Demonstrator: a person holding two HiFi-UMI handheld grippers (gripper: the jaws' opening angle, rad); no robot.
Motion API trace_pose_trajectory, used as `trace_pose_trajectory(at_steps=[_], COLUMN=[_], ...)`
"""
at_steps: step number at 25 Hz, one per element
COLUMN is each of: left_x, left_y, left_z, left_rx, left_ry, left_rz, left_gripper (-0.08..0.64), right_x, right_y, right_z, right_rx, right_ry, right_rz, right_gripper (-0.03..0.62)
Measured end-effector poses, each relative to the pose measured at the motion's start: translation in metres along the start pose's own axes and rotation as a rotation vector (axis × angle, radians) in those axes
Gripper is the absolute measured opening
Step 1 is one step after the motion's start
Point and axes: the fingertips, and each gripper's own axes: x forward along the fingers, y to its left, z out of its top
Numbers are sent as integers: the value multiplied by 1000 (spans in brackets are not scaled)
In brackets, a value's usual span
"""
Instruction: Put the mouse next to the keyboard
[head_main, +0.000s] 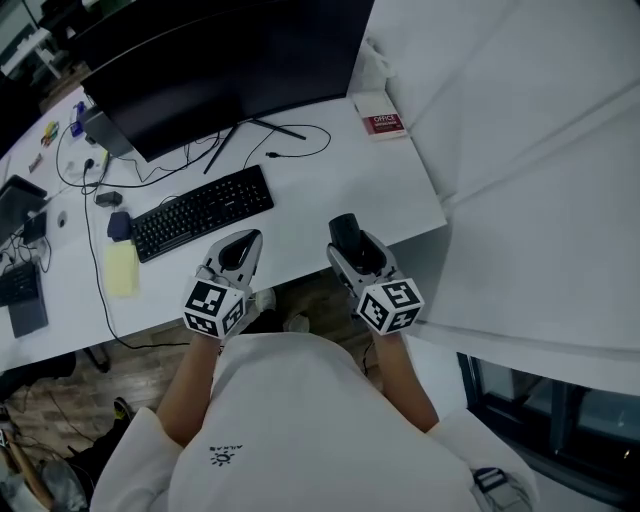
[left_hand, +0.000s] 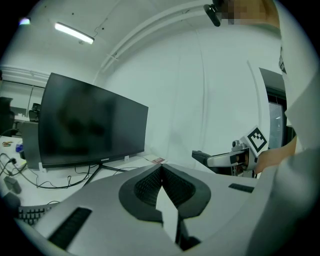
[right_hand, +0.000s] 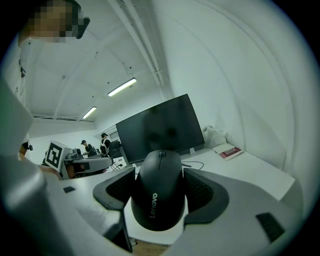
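A black Lenovo mouse (right_hand: 159, 192) sits between the jaws of my right gripper (right_hand: 159, 175), which is shut on its sides. In the head view the mouse (head_main: 344, 230) is held over the front part of the white desk (head_main: 330, 180), well to the right of the black keyboard (head_main: 200, 212). My left gripper (head_main: 240, 246) hovers near the desk's front edge, just below the keyboard's right end. Its jaws meet at the tips, shut with nothing between them (left_hand: 161, 172).
A large dark monitor (head_main: 220, 60) stands behind the keyboard with cables trailing from it. A red-and-white box (head_main: 380, 114) lies at the desk's back right corner. A yellow pad (head_main: 121, 267) lies left of the keyboard. A white partition (head_main: 520, 150) runs along the right.
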Motion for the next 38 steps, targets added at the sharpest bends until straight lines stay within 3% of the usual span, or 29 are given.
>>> trace_pose_trajectory(at_steps=[12,22,29,38], left_x=[22,20,17,34], left_y=[48,93,119,122], left_z=[-5,-22,-32,-33], left_rx=[-28,-54,-67,-106], left_ry=[16,38,55,55], left_rz=[-39,-28,27,107], left_gripper=[8,8,8,8], right_x=[66,126,155,192], right_y=[2,11,13,-9], right_z=[-5,-17,-29,-41], right_rx=[-7,-27,-40,-88], right_ry=[57,118,158,231], right_rz=[-29,-26,2,48], right_gripper=[310,310,310,310])
